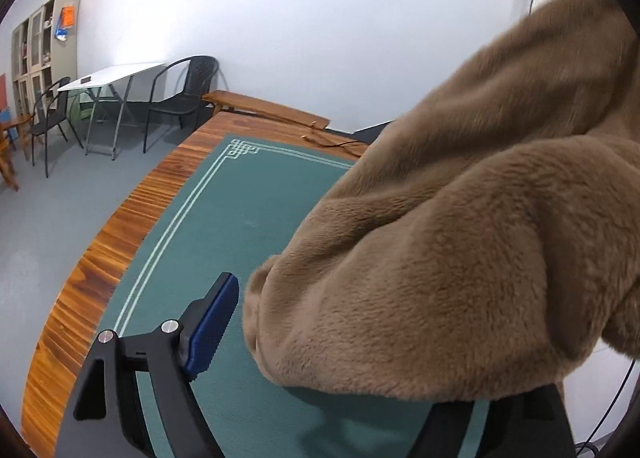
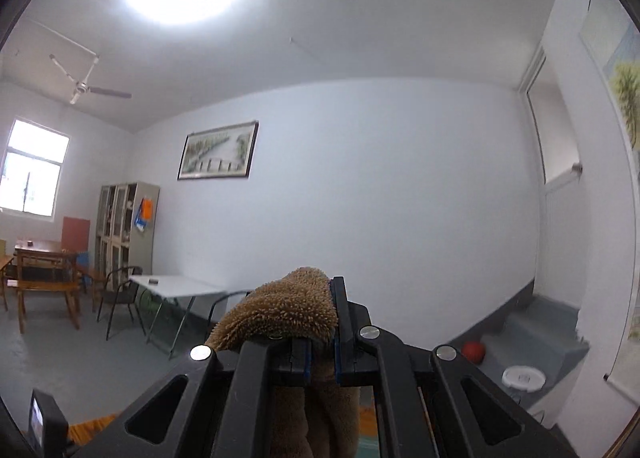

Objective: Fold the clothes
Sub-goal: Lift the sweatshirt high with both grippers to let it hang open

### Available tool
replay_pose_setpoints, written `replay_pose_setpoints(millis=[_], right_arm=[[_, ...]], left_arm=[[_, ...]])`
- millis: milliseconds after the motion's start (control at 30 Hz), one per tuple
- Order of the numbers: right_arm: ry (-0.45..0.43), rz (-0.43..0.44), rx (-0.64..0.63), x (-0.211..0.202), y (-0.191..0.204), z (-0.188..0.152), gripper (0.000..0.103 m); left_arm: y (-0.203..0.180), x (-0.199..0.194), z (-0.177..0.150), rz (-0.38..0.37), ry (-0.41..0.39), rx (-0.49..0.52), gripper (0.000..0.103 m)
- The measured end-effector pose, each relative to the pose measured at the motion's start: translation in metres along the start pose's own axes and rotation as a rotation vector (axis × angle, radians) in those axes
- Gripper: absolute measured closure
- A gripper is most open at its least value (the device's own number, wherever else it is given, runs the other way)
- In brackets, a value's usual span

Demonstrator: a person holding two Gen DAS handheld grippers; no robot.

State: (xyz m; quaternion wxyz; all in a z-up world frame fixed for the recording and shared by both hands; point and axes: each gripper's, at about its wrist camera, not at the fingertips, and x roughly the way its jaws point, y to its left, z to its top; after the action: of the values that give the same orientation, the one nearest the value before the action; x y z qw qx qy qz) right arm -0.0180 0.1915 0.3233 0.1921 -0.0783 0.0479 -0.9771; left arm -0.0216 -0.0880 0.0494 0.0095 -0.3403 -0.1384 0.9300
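Observation:
A brown fleece garment (image 1: 460, 238) hangs up from the right and fills the right half of the left wrist view. Its lower fold rests on the green mat (image 1: 224, 218). My left gripper (image 1: 352, 322) stands open low over the mat. Its blue-padded left finger (image 1: 214, 322) is bare, just left of the garment's edge, and the fleece hides the right finger. In the right wrist view my right gripper (image 2: 322, 338) is raised towards the white wall. It is shut on a bunched edge of the brown garment (image 2: 284, 314), which sticks out above the pads and hangs below them.
The mat lies on a wooden table (image 1: 100, 258) whose left edge drops to grey floor. A wooden bench (image 1: 264, 106), a cable (image 1: 332, 144), a white folding table (image 1: 112, 74) and black chairs (image 1: 184, 94) stand beyond. A red ball (image 2: 473, 351) lies near steps.

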Motion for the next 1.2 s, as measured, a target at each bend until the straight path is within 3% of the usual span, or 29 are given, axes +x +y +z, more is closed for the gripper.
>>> replay_pose_setpoints(millis=[67, 267, 333, 500, 667, 767, 900, 1067, 1200], right_arm=[[-0.065, -0.01, -0.022, -0.016, 0.005, 0.027, 0.096], [-0.265, -0.062, -0.062, -0.061, 0.001, 0.121, 0.096], [-0.303, -0.081, -0.066, -0.074, -0.003, 0.148, 0.096], [-0.317, -0.099, -0.086, -0.085, -0.003, 0.187, 0.096], [-0.23, -0.095, -0.193, -0.059, 0.031, 0.182, 0.096], [-0.17, -0.083, -0.234, -0.039, 0.055, 0.155, 0.096], [-0.124, -0.074, -0.263, -0.034, 0.08, 0.143, 0.096], [-0.101, -0.043, -0.277, -0.036, 0.101, 0.148, 0.096], [-0.092, -0.017, -0.28, -0.038, 0.109, 0.158, 0.096]], left_arm=[[-0.004, -0.013, 0.008, -0.027, -0.025, 0.001, 0.02], [-0.001, -0.08, 0.056, -0.034, -0.198, -0.046, 0.017], [0.001, -0.098, 0.067, -0.014, -0.235, -0.067, 0.013], [-0.004, -0.118, 0.05, 0.008, -0.265, -0.124, 0.001], [-0.025, -0.113, -0.01, 0.03, -0.221, -0.099, 0.001], [-0.042, -0.11, -0.052, 0.044, -0.196, -0.033, 0.001], [-0.07, -0.122, -0.095, 0.071, -0.218, 0.079, 0.001], [-0.092, -0.129, -0.097, 0.027, -0.238, 0.067, 0.001], [-0.116, -0.138, -0.081, 0.029, -0.324, 0.093, 0.001]])
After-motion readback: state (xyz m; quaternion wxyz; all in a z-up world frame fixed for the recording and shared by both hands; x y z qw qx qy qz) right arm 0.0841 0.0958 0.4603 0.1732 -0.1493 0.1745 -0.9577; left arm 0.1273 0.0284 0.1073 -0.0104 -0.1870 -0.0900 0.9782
